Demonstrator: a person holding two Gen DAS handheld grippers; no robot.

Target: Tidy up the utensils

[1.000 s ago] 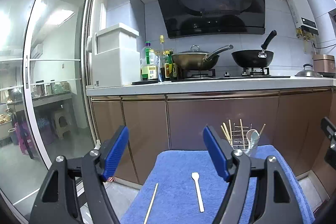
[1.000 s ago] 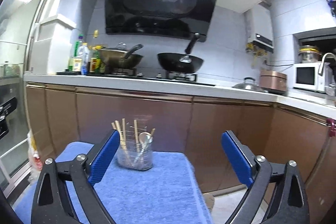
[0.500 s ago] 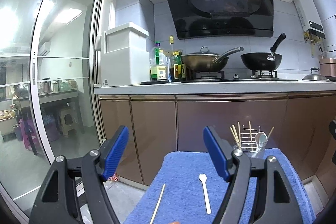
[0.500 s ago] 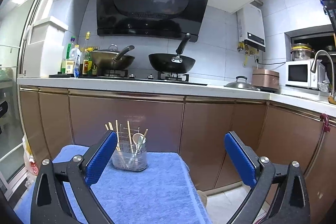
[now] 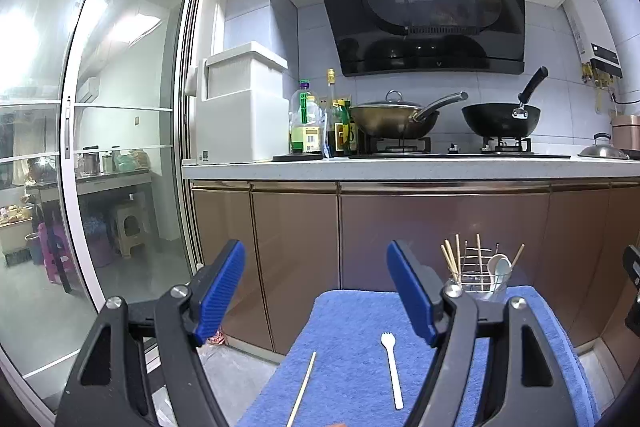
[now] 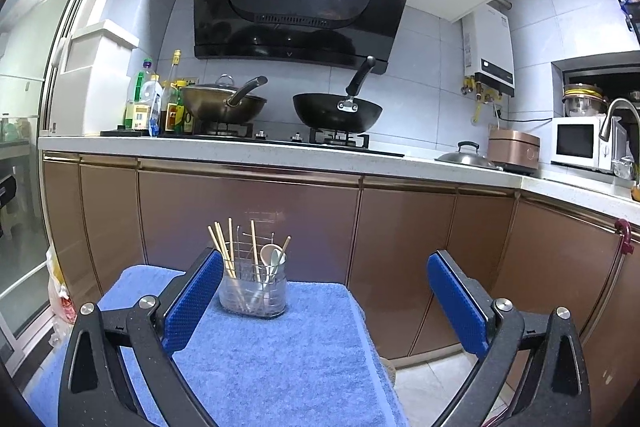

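- Both jaws are standing wide apart and holding nothing — the left gripper (image 5: pixel 316 291) is hovering above the near left part of the blue towel (image 5: pixel 348 339), and the right gripper (image 6: pixel 324 301) is hanging above the towel's right part (image 6: pixel 280 355).
- Lying flat on the towel under the left gripper is a white fork (image 5: pixel 391 367), tines pointing away toward the cabinets, with a single wooden chopstick (image 5: pixel 302 387) resting well apart to its left, running off the lower edge of the view.
- Sitting upright at the far end of the towel is a clear utensil holder (image 6: pixel 253 293) — it is carrying several chopsticks (image 6: pixel 222 249) leaning left and a white spoon (image 6: pixel 271 257) with its bowl up.
- Rising behind the towel are brown cabinet doors (image 6: pixel 248 211) under a white countertop (image 6: pixel 280 151), where a lidded wok (image 6: pixel 222 105) and a black wok (image 6: pixel 336 113) are sitting on the hob.
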